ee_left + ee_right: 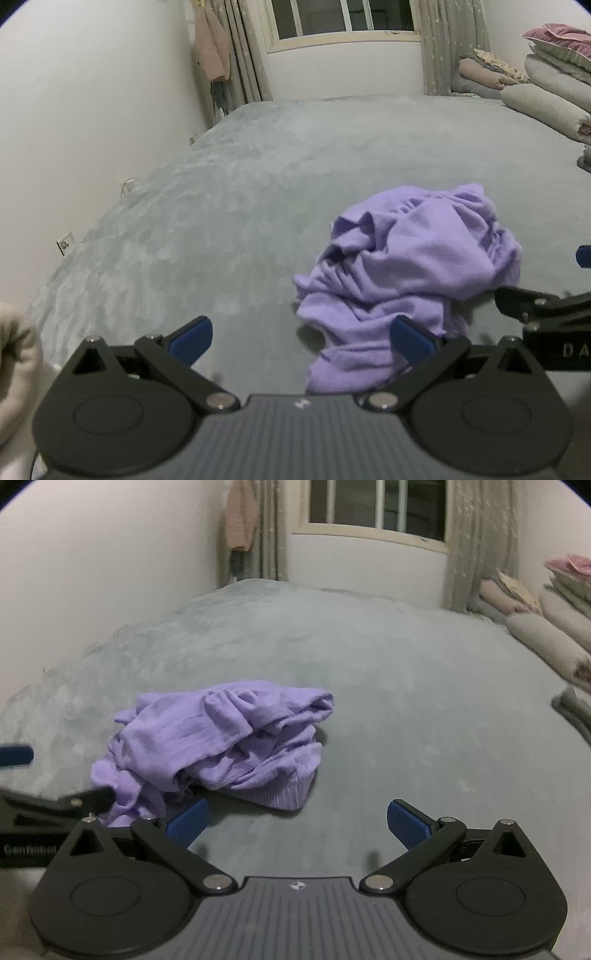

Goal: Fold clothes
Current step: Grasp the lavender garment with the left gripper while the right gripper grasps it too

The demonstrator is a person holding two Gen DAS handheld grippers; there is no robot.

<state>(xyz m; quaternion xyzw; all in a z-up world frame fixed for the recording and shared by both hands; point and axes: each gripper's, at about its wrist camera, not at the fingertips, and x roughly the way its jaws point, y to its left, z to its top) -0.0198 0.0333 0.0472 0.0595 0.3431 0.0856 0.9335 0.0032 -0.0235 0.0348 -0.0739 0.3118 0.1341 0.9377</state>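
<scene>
Both jaws wide, nothing held.

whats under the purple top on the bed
The crumpled purple top lies directly on the grey bed cover, which shows all around it. Whatever sits beneath the heap itself is covered by its folds, so I cannot tell.

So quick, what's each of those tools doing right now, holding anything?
Left tool: open, holding nothing; the purple garment lies just ahead.
Right tool: open, holding nothing.
</scene>
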